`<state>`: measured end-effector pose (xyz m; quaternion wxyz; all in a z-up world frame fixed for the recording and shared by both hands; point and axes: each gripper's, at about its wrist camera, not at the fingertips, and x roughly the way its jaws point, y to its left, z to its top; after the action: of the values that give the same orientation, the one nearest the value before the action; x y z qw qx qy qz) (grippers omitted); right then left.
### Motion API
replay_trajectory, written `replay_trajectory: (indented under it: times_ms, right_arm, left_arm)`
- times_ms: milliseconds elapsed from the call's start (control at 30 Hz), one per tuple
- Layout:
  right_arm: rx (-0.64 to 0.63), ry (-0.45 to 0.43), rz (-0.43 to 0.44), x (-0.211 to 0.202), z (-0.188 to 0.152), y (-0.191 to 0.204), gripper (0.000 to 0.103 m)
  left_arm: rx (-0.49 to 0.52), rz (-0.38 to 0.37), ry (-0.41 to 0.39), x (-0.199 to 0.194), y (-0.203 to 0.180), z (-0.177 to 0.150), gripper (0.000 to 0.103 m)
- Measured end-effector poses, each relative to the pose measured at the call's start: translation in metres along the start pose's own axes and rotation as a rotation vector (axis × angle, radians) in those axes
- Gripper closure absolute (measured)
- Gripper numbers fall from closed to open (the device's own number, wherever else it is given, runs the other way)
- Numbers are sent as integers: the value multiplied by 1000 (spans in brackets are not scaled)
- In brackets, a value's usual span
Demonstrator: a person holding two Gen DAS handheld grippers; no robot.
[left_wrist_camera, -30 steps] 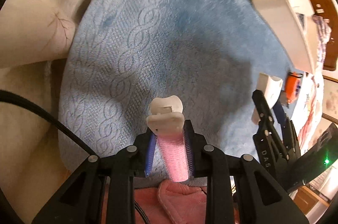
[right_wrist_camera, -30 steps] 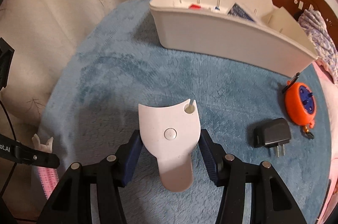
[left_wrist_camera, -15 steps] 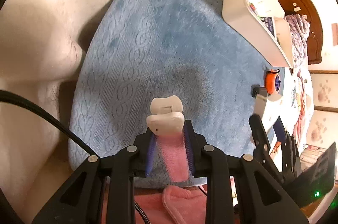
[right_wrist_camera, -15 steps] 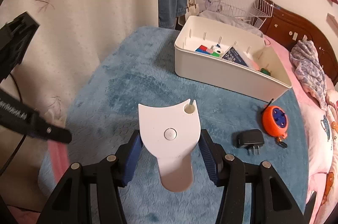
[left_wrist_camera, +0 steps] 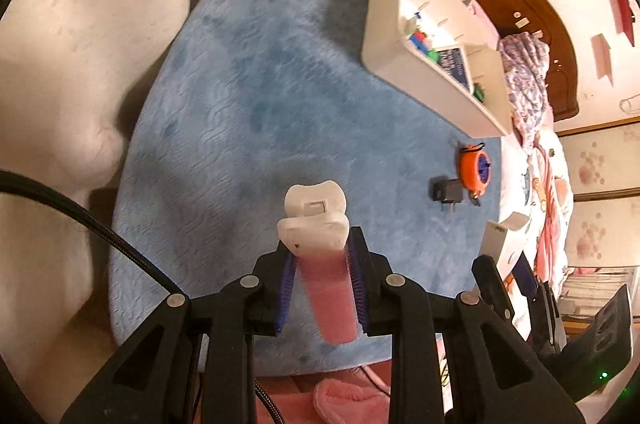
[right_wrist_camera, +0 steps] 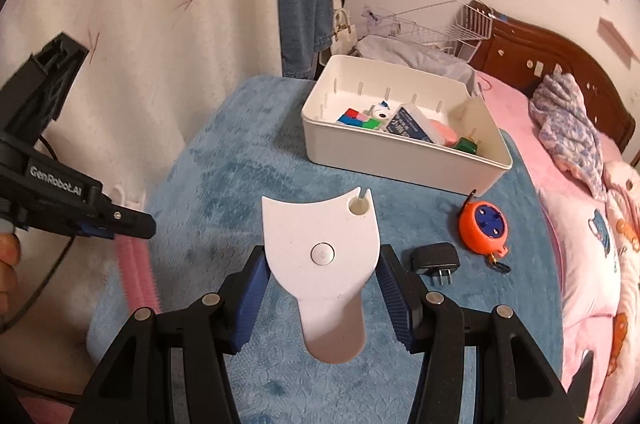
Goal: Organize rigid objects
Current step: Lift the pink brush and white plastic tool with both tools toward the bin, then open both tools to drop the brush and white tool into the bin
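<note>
While clamped between jaws, pink roller [left_wrist_camera: 330, 296], white scraper [right_wrist_camera: 322, 256]

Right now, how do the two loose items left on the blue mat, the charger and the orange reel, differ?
The charger is black and boxy with metal prongs sticking out; the orange reel is round with a blue centre and a clip at its end. The reel lies nearer the white bin, the charger farther from it. Both rest on the mat, outside the bin, ungripped.

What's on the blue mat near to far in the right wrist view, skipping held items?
Black charger → orange reel → white bin.
</note>
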<state>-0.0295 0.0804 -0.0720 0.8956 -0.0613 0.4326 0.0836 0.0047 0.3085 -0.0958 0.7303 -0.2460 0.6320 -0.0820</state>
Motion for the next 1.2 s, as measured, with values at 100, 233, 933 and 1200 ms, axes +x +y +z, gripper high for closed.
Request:
replay_trajectory:
  times_ms: [100, 233, 933, 1200]
  right_arm:
    - [4, -14, 2, -3, 5, -11, 48]
    - [18, -29, 18, -1, 16, -32, 48]
    - [34, -195, -1, 57, 105, -186, 48]
    - [7, -262, -10, 91, 129, -212, 48]
  left_arm:
    - [11, -17, -18, 4, -13, 4, 76]
    - [18, -13, -53, 7, -33, 10, 76]
    - [129, -38, -264, 48, -197, 98, 76]
    - [215, 34, -352, 68, -247, 122, 76]
